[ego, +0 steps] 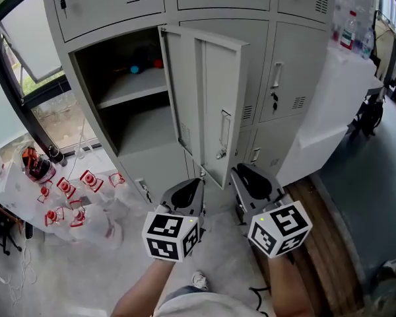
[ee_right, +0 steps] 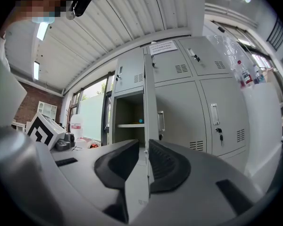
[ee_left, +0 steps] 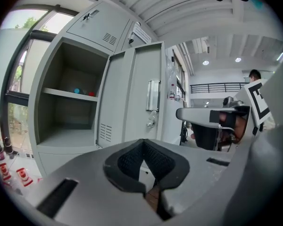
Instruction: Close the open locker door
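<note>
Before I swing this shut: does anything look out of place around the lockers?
One locker door stands open while the other doors are shut. Red-labelled bottles lie tumbled on the floor at the left. Nothing looks damaged.

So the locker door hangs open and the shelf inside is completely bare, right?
Not quite. The locker door does hang open, but the shelf is not bare: a small blue thing and a red one sit towards its back. The head view shows them.
</note>
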{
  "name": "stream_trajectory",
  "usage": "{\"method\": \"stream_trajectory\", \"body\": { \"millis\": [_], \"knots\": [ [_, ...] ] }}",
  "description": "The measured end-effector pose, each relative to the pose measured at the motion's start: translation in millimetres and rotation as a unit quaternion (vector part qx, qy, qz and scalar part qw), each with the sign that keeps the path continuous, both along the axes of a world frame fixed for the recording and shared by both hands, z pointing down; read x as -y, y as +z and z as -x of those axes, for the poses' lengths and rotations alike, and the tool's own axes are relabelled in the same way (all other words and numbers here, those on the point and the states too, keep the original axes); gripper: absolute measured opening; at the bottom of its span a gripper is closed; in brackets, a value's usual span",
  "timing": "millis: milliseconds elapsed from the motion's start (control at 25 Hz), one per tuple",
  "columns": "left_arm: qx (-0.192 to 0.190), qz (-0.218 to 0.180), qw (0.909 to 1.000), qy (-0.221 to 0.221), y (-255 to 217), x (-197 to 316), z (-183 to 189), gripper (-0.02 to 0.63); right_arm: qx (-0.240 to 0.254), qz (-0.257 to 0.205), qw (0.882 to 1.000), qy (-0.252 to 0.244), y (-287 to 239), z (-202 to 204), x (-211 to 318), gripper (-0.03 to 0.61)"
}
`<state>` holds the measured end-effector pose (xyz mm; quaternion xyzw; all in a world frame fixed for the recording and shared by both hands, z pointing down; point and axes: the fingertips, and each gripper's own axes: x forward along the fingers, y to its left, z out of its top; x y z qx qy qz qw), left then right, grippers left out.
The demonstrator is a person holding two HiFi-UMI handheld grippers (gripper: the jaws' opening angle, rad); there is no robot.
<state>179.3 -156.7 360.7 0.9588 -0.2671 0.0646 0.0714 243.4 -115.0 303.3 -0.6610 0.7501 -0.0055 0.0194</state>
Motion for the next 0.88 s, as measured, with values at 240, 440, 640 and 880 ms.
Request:
{"method": "stream_trajectory", "body": {
  "millis": [240, 440, 640, 880],
  "knots": [
    [-0.004, -0.001, 0.9999, 0.012, -3.9, 21.8, -10.2, 0.006, -0.007, -0.017, 1.000, -0.012, -14.5, -10.9, 18.3, 0.081],
    [-0.001, -0.004, 0.9999, 0.009, -6.1, 29.8, -17.2, 0.006, -0.003, -0.022, 0.999, -0.042, -21.3, -17.5, 26.5, 0.110],
    [-0.006, -0.007, 0.9998, -0.016, -8.4, 35.8, -20.5, 0.006, 0.018, -0.037, 0.994, -0.103, -30.0, -20.0, 30.7, 0.127],
    [-0.012, 0.000, 0.9983, -0.057, -10.7, 34.9, -20.7, 0.006, 0.026, -0.039, 0.982, -0.180, -36.0, -23.0, 36.3, 0.141]
  ]
}}
